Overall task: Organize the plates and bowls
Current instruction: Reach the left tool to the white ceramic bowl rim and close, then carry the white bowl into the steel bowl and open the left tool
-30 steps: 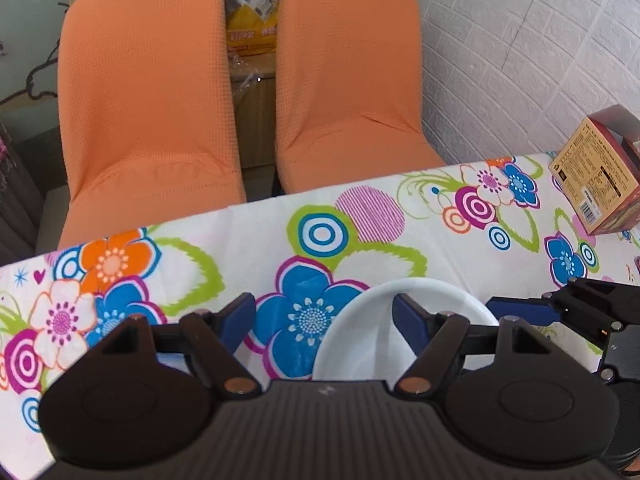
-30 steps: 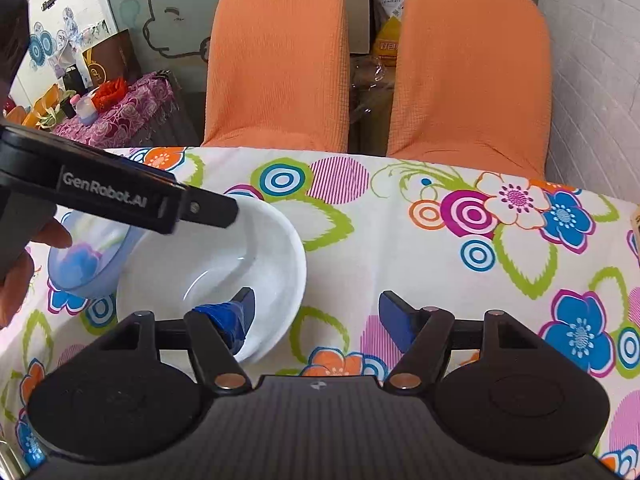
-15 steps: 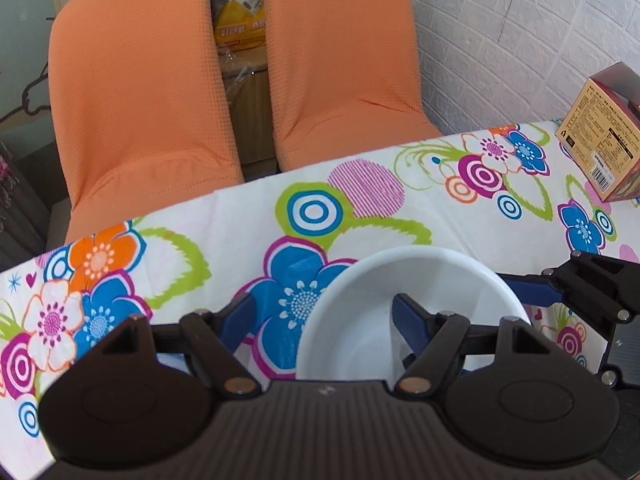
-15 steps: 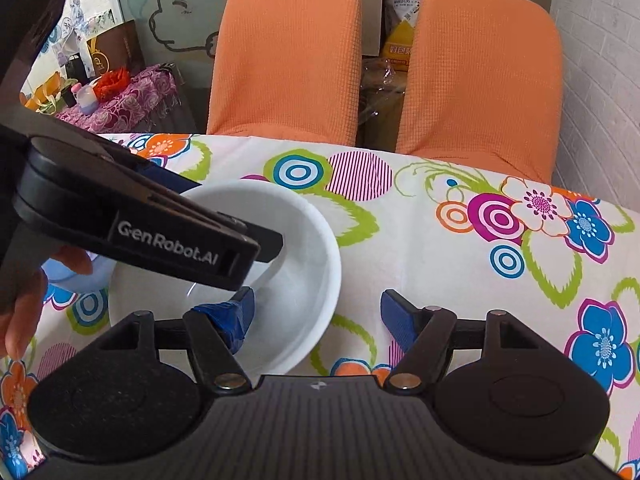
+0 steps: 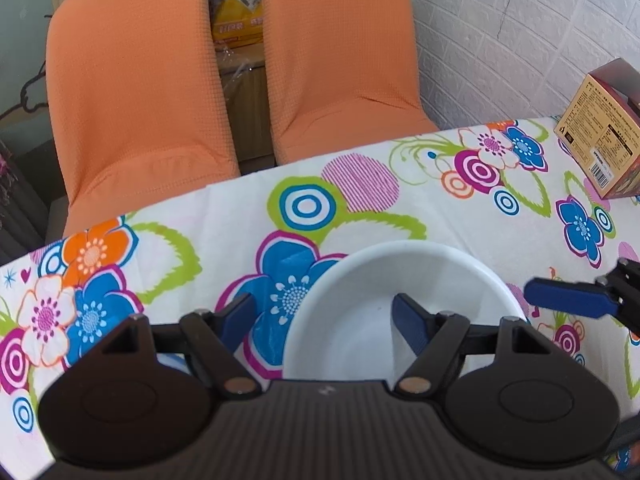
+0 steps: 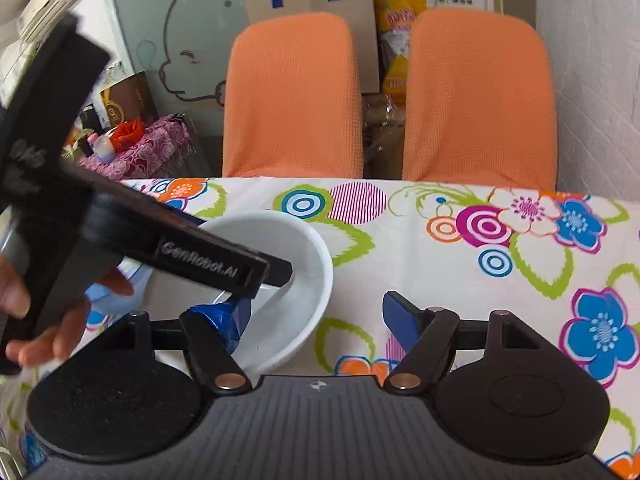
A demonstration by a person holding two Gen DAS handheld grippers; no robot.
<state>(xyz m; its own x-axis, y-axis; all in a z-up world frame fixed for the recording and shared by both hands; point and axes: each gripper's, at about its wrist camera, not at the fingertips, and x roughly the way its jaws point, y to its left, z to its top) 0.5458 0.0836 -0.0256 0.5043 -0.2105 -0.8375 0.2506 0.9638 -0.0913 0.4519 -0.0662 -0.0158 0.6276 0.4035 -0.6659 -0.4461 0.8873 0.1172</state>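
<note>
The flowered tablecloth (image 6: 460, 272) lies bare across its middle and right — open room for a gripper to pass there. On the left the white bowl (image 6: 292, 264) fills the space, and the left gripper (image 6: 276, 272) slants over its rim with the hand (image 6: 48, 312) behind it, crowding the right gripper (image 6: 316, 316), whose jaws are opening astride the bowl's near rim. A cardboard box (image 5: 600, 136) blocks the far right edge by the brick wall (image 5: 520, 32) — two orange chairs (image 6: 296, 96) close off the far side.
</note>
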